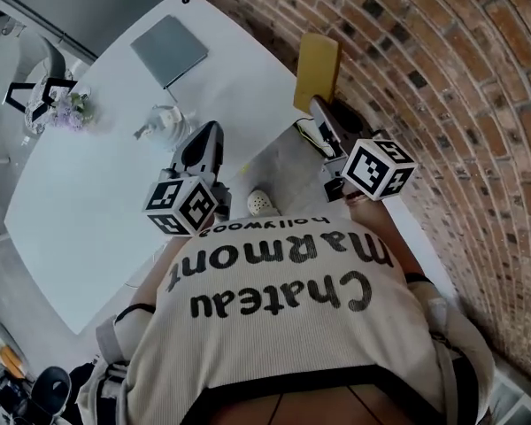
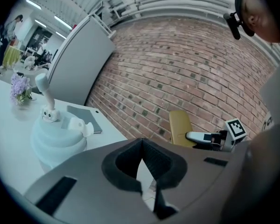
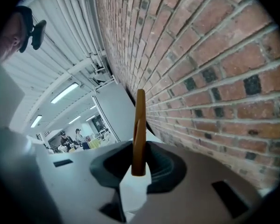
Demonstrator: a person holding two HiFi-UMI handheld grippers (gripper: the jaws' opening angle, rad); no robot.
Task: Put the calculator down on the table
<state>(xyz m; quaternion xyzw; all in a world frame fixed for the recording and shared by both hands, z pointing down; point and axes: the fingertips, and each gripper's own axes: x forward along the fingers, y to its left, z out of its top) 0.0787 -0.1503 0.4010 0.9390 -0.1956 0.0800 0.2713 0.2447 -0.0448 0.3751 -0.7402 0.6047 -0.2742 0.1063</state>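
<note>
Grips the yellow calculator (image 3: 140, 129) in the right claw (image 3: 139, 171), pads pressed on its lower end, the slab standing upright and seen edge-on. Holds it up in the air close by the brick wall (image 1: 442, 78), just off the far edge of the white surface (image 1: 97, 175) in the head view, not yet down on it. Shows the left claw (image 2: 142, 160) closed, pad against pad, with nothing between, only a sliver of floor visible below the tips. Points that claw along the surface's edge, near a pale blue jug (image 2: 56, 134) with a little white figure on top. Spots a grey flat case (image 1: 168, 50) further up the surface and a bunch of lilac flowers (image 1: 71, 112) off to the left. Catches a white shoe (image 1: 259, 203) on the floor between the two marker cubes.
</note>
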